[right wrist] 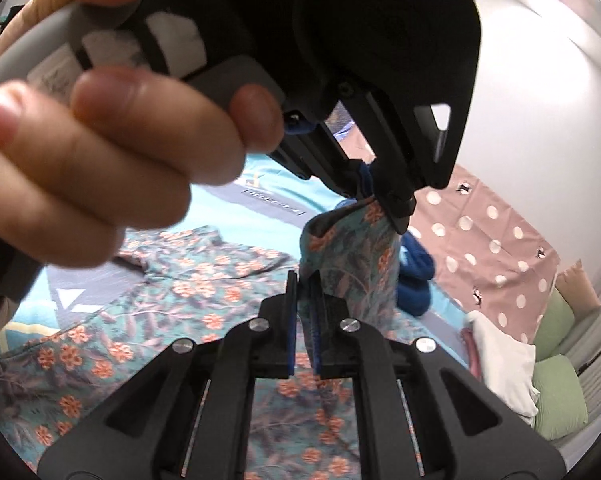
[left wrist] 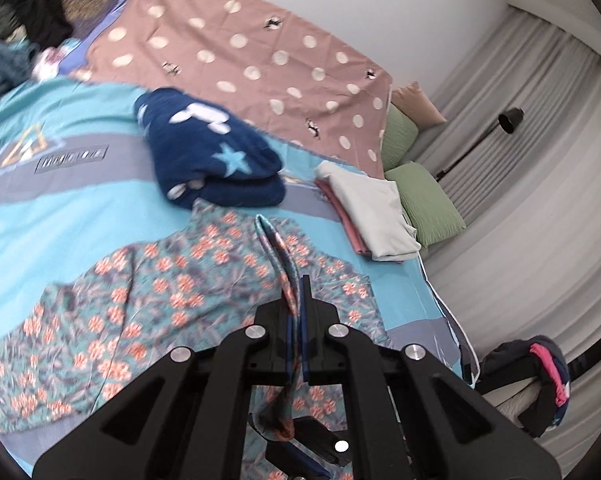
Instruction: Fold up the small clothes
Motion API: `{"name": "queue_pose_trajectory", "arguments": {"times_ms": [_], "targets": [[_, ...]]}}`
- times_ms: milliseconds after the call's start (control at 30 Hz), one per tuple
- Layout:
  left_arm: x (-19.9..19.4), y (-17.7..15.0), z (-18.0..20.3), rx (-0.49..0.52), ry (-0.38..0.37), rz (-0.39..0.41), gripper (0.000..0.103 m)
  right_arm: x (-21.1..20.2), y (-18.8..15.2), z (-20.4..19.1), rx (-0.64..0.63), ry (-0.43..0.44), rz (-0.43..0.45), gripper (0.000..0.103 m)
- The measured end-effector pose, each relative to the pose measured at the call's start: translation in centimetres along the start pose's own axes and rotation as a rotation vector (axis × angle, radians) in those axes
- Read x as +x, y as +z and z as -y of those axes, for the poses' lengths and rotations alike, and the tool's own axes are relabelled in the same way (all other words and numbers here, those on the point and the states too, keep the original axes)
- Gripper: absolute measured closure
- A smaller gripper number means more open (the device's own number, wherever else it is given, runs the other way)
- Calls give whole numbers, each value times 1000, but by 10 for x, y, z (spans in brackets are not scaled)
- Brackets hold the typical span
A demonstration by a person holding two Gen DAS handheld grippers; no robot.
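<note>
Floral garment [left wrist: 148,312]: spread across the blue bedcover [left wrist: 60,216], one edge lifted off the bed into a raised ridge of cloth, the rest lying mostly flat!

Left gripper [left wrist: 299,304]: fingers pressed together on that raised edge, fabric running up between the blue pads. Seen from the right wrist, it pinches the top of the lifted flap from above.

Right gripper [right wrist: 303,312]: fingers nearly closed, pinching the same lifted flap lower down, cloth caught between them.

Person's hand [right wrist: 100,168]: wrapped round the left gripper's handle, close to the right camera.

Step in hand: by my read, a fold is under way, both grippers holding one edge up and ready to carry it over the body of the garment.

Next move: calls for both grips staying firm and travelling together so the edge lands straight; thin cloth like this could sag or slip between them.

Nearby: navy star blanket [left wrist: 212,152] beyond the garment, a folded white and pink stack [left wrist: 374,212] to its right, near the green pillows [left wrist: 424,200].
</note>
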State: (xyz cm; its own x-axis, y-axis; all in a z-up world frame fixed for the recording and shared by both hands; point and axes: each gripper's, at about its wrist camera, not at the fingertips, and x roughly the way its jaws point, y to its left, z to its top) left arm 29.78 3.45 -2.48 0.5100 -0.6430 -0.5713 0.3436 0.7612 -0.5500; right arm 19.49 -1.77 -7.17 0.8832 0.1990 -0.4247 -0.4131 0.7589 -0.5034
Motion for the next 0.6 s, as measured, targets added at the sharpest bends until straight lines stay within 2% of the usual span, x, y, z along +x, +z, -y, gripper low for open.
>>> {"name": "queue_pose_trajectory", "arguments": {"times_ms": [133,300,600], "targets": [[-20,-15,-18,-47,-25,28,100,-2,0,-24,-45,69,0,97],[-38,-30,-29,-52,11,58,100,-6,-4,-54,-118,107,9,97],[-35,-42,-61,-107,60,25,100,-18,-13,-63,-85,187,-12,97]]}}
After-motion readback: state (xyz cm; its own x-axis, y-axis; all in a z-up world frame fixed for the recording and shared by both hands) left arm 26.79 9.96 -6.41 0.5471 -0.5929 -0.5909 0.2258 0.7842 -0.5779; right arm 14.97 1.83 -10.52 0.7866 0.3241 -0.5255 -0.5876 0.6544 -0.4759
